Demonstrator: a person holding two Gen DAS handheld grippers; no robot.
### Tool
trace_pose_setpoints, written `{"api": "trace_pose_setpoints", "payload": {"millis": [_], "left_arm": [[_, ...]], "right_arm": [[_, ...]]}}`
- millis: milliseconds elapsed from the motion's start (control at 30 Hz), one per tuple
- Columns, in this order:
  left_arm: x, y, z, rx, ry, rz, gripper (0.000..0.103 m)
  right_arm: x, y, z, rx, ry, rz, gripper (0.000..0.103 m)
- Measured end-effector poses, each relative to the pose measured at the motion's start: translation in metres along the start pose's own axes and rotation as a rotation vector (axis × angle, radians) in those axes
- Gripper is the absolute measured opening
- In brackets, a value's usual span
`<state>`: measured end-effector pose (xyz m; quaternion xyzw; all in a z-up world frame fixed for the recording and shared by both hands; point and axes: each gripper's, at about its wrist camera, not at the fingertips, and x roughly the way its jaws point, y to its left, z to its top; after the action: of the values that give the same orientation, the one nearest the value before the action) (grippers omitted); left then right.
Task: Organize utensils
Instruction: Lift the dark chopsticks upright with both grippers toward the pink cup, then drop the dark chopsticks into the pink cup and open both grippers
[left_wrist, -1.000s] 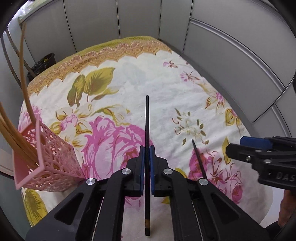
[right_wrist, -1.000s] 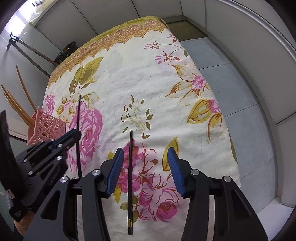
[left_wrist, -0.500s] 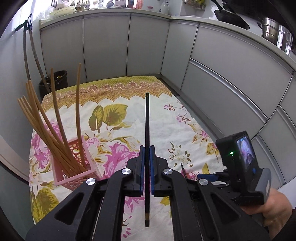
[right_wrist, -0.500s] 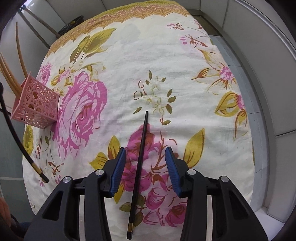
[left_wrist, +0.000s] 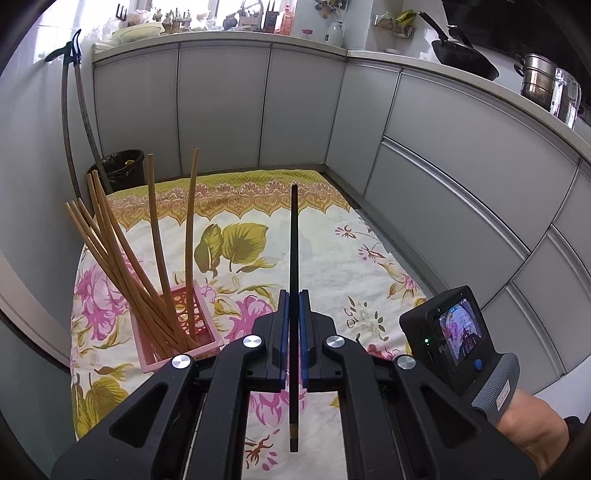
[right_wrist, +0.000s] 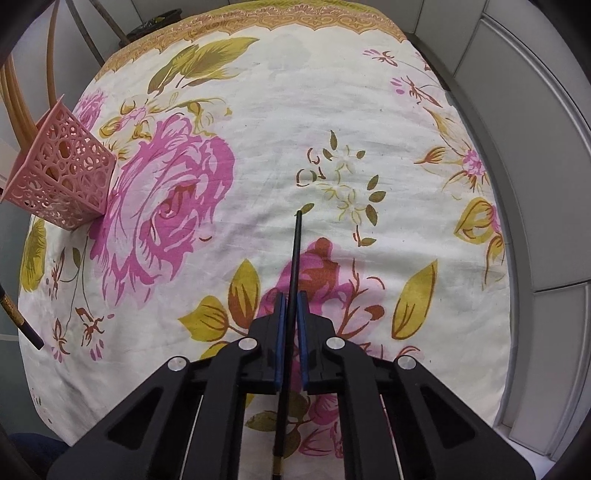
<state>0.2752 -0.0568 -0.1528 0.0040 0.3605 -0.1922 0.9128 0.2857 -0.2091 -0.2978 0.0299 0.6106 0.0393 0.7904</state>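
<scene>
In the left wrist view my left gripper is shut on a black chopstick, held in the air and pointing away over the floral cloth. Left of it stands a pink lattice holder with several wooden chopsticks leaning in it. In the right wrist view my right gripper points steeply down at the cloth, its jaws closing onto a second black chopstick, and the blue pads touch it. That holder stands at the far left there. The butt of the left gripper's chopstick shows at the left edge.
Grey cabinet doors ring the table at the back and right. A black bin and two leaning poles stand at the back left. A person's hand holds the right gripper's handle at the lower right.
My left gripper has risen and tilted up with its chopstick. My right gripper came down over the lying chopstick and its jaws went from wide apart to closed on it.
</scene>
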Motion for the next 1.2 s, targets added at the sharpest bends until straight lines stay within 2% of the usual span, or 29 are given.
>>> {"api": "trace_pose_setpoints", "payload": {"millis": [233,333,433,533,633,700,900,1200], "left_arm": [[-0.006,0.004,0.001,-0.012,-0.021,-0.007,0.004],[-0.01,0.01,0.003,-0.033,-0.034,-0.003,0.004],[-0.021,0.021,0.008,-0.073,-0.075,-0.001,0.004],[-0.038,0.049,0.017,-0.156,-0.154,0.007,0.004],[-0.056,0.079,0.023,-0.222,-0.282,0.061,0.004],[-0.061,0.094,0.023,-0.244,-0.344,0.09,0.004],[-0.055,0.114,0.019,-0.266,-0.445,0.137,0.004],[-0.018,0.107,0.012,-0.184,-0.397,0.166,0.004]], "right_arm": [[-0.029,0.006,0.006,0.033,-0.097,0.061,0.005],[-0.046,0.002,0.01,0.05,-0.165,0.094,0.005],[-0.079,0.001,0.011,0.038,-0.327,0.175,0.005],[-0.115,0.003,0.013,0.053,-0.524,0.258,0.005],[-0.142,0.011,0.01,0.043,-0.692,0.272,0.005],[-0.153,0.012,0.007,0.045,-0.762,0.286,0.005],[-0.169,0.012,0.003,0.051,-0.853,0.322,0.005],[-0.172,0.013,-0.001,0.055,-0.885,0.337,0.005]]}}
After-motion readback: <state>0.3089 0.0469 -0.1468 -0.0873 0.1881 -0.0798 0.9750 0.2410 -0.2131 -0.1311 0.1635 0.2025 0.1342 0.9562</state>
